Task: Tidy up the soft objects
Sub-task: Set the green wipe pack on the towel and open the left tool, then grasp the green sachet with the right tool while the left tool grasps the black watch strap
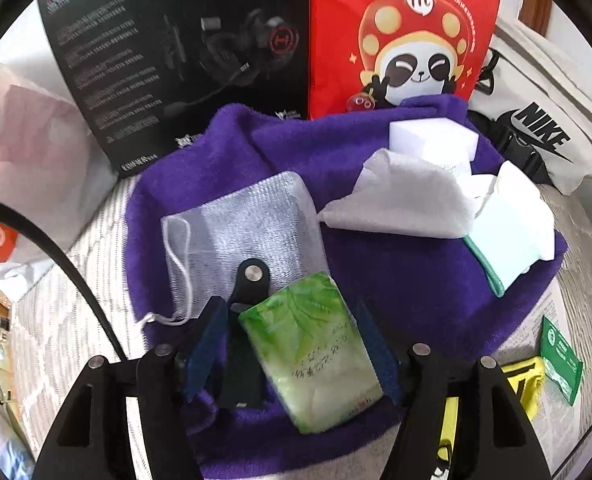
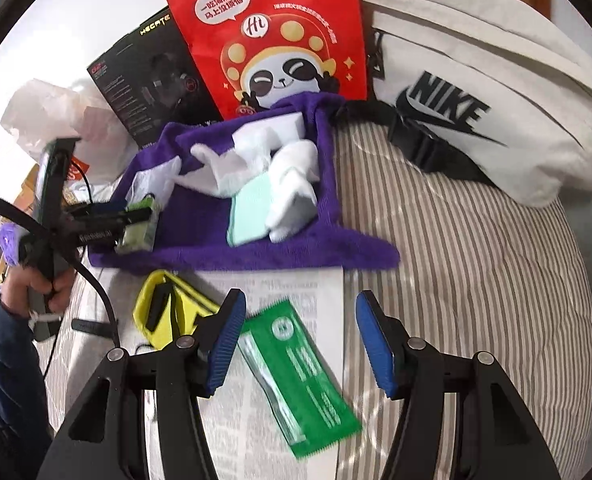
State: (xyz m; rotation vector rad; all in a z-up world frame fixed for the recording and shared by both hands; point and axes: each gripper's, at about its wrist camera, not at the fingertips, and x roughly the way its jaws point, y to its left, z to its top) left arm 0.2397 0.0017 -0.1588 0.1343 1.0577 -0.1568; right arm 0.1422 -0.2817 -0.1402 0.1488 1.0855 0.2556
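Nearest the right gripper (image 2: 296,344), a green sachet (image 2: 298,376) lies flat on a printed sheet (image 2: 291,284), directly between the released fingers; its long axis runs from near right to far left, slanting across the gap. The right hand is plainly the closer one. Farther left, the left gripper (image 1: 291,344) grasps a green tissue pack (image 1: 316,356) over the near edge of the purple towel (image 1: 396,280), where a mesh pouch (image 1: 239,228), white cloths (image 1: 400,196) and a sponge block (image 1: 428,136) already rest.
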